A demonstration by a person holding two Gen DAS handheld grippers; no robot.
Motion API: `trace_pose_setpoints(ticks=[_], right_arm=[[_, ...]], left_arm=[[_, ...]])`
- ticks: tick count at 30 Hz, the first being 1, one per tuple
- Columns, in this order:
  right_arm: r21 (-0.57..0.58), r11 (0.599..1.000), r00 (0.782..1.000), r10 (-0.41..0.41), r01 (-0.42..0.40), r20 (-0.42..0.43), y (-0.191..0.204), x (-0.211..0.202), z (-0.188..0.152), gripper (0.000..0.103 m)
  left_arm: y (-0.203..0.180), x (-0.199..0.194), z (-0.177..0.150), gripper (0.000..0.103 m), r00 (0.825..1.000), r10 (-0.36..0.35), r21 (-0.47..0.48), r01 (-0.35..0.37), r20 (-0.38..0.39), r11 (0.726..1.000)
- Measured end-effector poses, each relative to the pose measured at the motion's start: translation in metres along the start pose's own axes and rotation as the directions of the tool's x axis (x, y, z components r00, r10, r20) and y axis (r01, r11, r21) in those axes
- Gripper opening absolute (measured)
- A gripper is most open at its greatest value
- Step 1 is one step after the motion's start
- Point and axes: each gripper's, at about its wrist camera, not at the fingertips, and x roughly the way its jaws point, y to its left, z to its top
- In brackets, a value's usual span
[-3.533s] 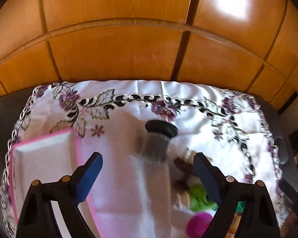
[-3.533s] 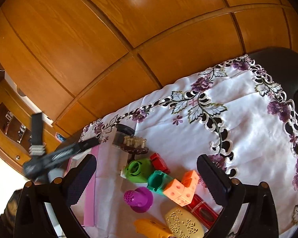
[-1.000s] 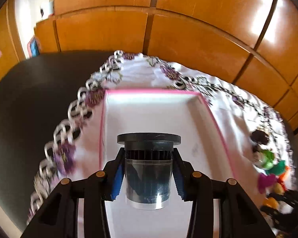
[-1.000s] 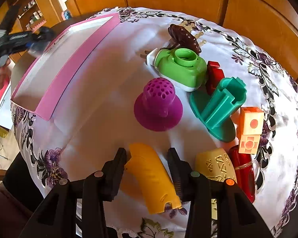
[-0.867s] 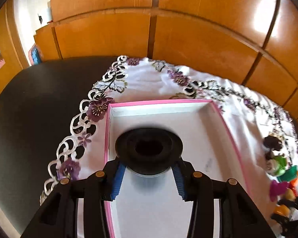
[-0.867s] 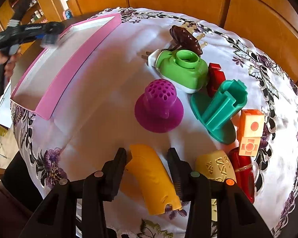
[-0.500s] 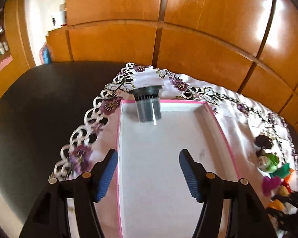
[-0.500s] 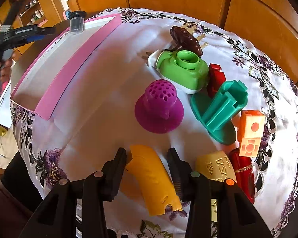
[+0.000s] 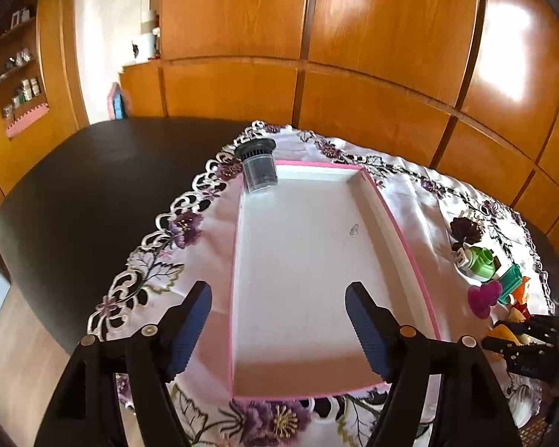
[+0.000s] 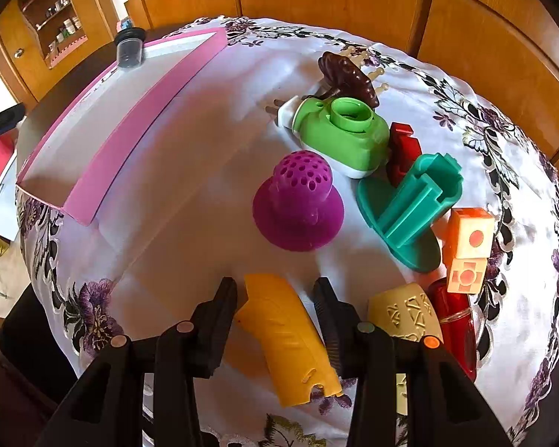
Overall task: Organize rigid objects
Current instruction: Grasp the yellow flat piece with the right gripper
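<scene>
Right gripper (image 10: 275, 298) astride yellow piece (image 10: 289, 339), long axis along fingers, contact unclear; left gripper (image 9: 277, 320) opening, empty, over tray (image 9: 406, 246).

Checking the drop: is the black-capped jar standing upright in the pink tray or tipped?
Upright. The jar stands cap-up on its clear base in the pink tray's far corner; the right wrist view agrees. Nothing touches it.

Tray (image 9: 391, 223) floor bare beyond jar (image 9: 259, 165)
</scene>
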Motion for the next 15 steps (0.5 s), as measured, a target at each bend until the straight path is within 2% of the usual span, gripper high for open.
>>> trace_pose_setpoints(ticks=[3, 6, 10, 15], right_arm=[[0.025, 1.000, 1.000, -0.013, 0.013, 0.004, 0.001, -0.002, -0.001, 0.038], [0.055, 0.998, 1.000, -0.028, 0.028, 0.006, 0.006, -0.005, -0.003, 0.030], [0.084, 0.995, 0.999, -0.047, 0.046, 0.004, 0.009, -0.008, -0.005, 0.030], [0.138, 0.990, 0.999, -0.023, 0.019, 0.029, 0.010, -0.019, -0.005, 0.030]], left_arm=[[0.001, -0.011, -0.002, 0.080, 1.000, 0.014, 0.006, -0.014, 0.024, 1.000], [0.003, -0.018, -0.004, 0.080, 0.999, 0.016, 0.011, -0.017, 0.037, 1.000], [0.004, -0.026, -0.007, 0.080, 0.998, 0.025, 0.019, -0.027, 0.059, 0.999], [0.010, -0.029, -0.011, 0.080, 0.997, 0.026, 0.018, -0.027, 0.068, 0.999]])
